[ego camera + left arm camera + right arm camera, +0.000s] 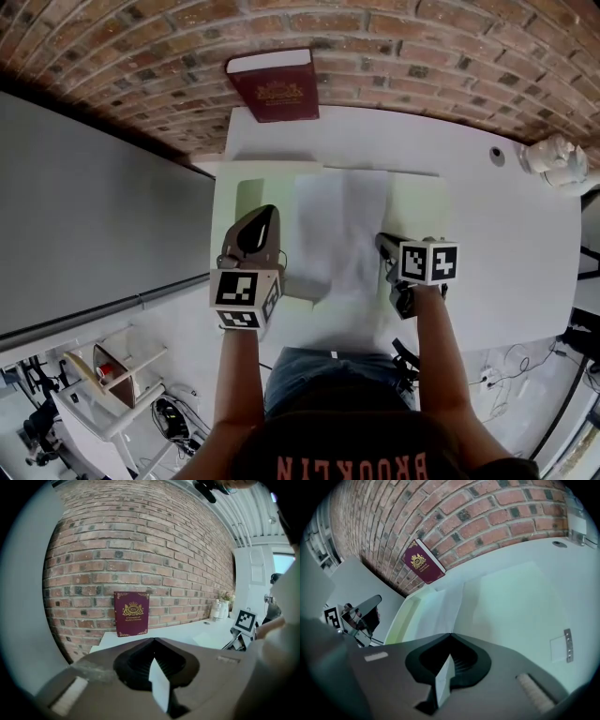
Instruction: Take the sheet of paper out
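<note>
While their jaws press together, left gripper (153, 640) and right gripper (450, 634) each pinch the thin, smooth, rectangular white paper sheet (342, 225).

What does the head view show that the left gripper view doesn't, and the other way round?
Head view only: the white sheet of paper spread flat, and the person's bare forearms. Left gripper view only: the white ribbed ceiling. Both: the dark red hardback book leaning on the red brick wall, the white table, and the right tongs.
</note>
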The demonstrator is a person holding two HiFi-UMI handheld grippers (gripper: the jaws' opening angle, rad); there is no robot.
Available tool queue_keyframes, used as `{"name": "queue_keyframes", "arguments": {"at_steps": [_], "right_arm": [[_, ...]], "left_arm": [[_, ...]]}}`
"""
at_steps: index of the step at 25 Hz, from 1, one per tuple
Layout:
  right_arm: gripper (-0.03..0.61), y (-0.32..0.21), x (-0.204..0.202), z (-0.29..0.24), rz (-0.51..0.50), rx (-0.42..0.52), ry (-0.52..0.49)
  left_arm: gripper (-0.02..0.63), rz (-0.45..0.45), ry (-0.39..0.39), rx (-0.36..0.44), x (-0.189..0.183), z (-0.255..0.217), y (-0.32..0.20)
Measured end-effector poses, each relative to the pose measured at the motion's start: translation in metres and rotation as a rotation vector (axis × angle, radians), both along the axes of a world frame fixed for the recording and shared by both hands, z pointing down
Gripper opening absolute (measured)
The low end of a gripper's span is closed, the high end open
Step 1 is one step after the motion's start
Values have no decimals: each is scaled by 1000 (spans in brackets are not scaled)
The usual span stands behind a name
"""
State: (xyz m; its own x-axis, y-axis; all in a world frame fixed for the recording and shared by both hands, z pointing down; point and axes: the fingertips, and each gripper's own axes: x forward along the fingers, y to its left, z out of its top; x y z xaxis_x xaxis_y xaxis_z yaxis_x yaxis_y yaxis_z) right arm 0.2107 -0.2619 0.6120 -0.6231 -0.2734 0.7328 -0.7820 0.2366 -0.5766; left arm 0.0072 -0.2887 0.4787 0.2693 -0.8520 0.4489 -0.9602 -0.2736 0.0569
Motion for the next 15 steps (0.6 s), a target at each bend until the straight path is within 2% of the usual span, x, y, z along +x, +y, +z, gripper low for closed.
{"name": "queue_keyframes", "arguments": {"at_steps": [5, 10, 15], "right_arm": [[2, -2, 18, 2, -3, -8, 9], [3, -1, 37, 2, -52, 9, 74], [2, -1, 52, -1, -45, 22, 85]], "left_arm": [[0, 11, -4, -2, 18, 2, -8], [0, 2, 1, 1, 31, 4, -15], [0, 6, 6, 0, 43, 7, -14]]}}
